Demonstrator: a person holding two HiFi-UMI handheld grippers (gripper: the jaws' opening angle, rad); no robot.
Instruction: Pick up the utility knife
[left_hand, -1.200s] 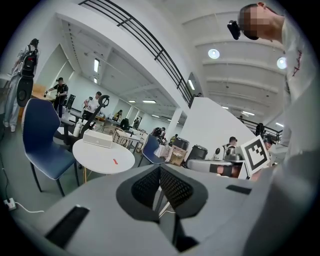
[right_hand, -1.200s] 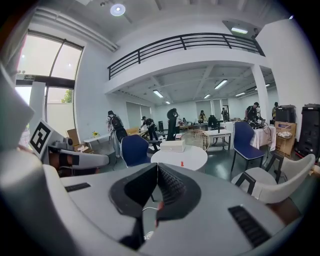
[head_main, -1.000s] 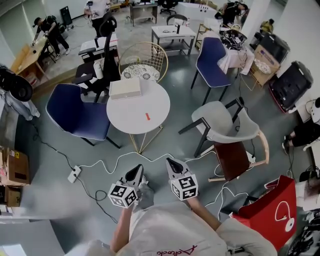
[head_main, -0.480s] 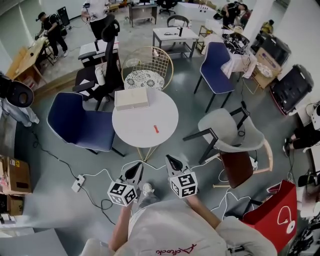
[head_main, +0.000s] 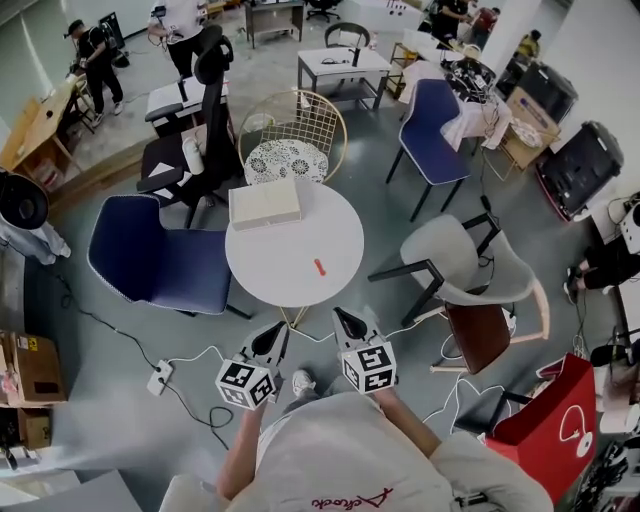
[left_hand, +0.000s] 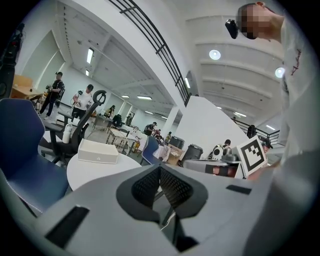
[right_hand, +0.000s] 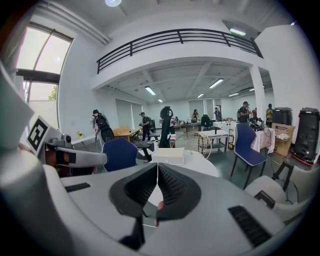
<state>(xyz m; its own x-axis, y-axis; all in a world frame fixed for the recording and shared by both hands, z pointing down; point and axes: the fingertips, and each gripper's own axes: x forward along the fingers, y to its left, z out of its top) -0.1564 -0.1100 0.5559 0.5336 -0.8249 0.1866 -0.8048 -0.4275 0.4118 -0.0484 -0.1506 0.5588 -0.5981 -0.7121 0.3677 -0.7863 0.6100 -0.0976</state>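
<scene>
Left gripper (head_main: 279, 334) and right gripper (head_main: 339, 317) hang closed and empty, short of the round table (head_main: 250, 272). Arriving shut, they could merely shove the orange utility knife (head_main: 319, 267) lying near its front edge.

A round white table (head_main: 270, 262) stands in the middle of the room on thin gold-coloured legs (head_main: 291, 314). Two things lie on its top. At the far left part of the top there is a flat white box (head_main: 264, 203), closed, with one long side close to the far edge. Nearer and more to the right lies the utility knife (head_main: 319, 267), small and orange-red, flat on the top, well apart from the box. The table stands on a grey floor (head_main: 350, 190), where a white cable (head_main: 205, 352) runs past its legs on the near side.
</scene>
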